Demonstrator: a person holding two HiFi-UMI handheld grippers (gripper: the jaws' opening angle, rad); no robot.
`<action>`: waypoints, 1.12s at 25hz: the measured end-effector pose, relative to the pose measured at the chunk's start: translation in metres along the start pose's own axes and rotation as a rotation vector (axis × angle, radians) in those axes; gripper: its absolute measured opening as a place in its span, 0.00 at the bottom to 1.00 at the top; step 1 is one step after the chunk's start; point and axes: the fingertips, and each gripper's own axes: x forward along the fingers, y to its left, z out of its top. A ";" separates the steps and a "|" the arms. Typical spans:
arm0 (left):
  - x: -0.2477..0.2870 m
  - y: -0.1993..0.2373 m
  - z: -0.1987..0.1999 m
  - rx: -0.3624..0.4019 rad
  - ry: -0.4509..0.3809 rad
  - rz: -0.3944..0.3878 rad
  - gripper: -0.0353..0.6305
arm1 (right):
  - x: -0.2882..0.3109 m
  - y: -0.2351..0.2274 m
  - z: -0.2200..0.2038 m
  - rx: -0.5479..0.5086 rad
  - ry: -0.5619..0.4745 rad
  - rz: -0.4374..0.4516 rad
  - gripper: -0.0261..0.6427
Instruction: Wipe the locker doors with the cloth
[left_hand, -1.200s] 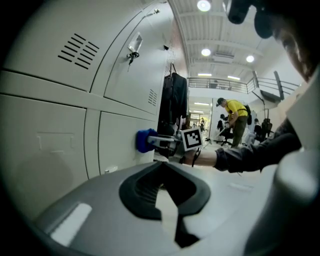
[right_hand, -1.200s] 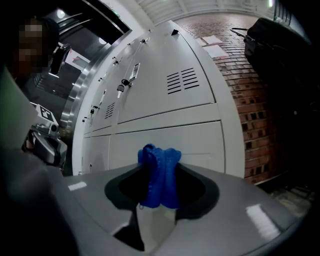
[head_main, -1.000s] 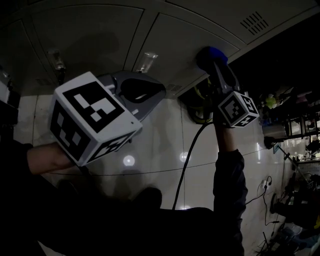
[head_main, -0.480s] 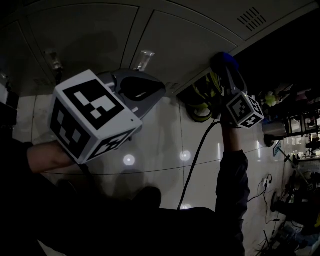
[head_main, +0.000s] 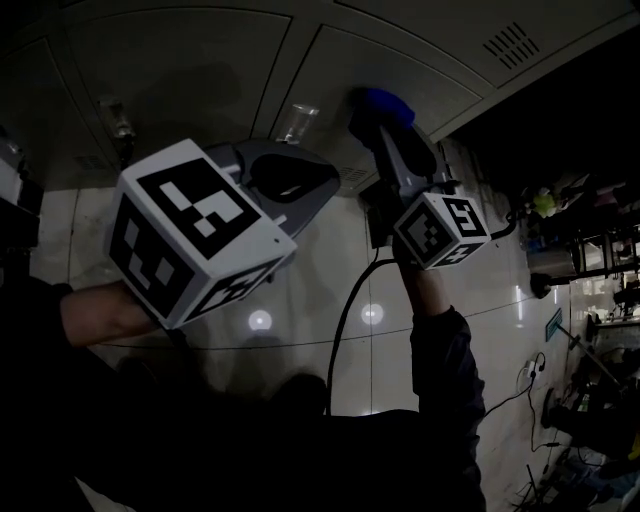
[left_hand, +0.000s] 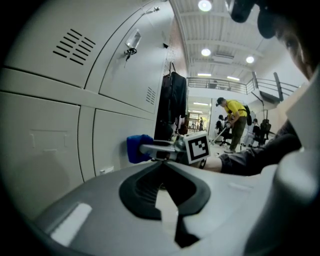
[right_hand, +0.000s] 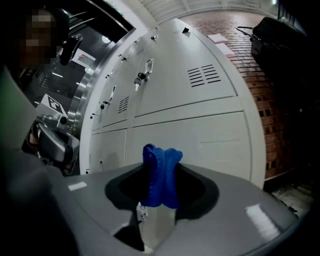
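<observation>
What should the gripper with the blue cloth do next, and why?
Probably sweep the cloth sideways along the locker door, pressed flat. The right gripper is shut on the cloth, which looks to be against the door, and a wide stretch of plain door shows on each side of it.
</observation>
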 end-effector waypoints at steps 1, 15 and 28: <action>-0.002 0.000 0.001 0.002 -0.001 0.000 0.05 | 0.007 0.009 -0.003 0.002 0.004 0.016 0.27; -0.024 -0.001 0.003 -0.020 -0.014 -0.005 0.05 | 0.064 0.078 -0.021 0.015 0.020 0.130 0.27; -0.013 0.001 0.001 -0.006 -0.009 -0.010 0.05 | 0.025 0.002 -0.027 0.027 0.032 0.000 0.27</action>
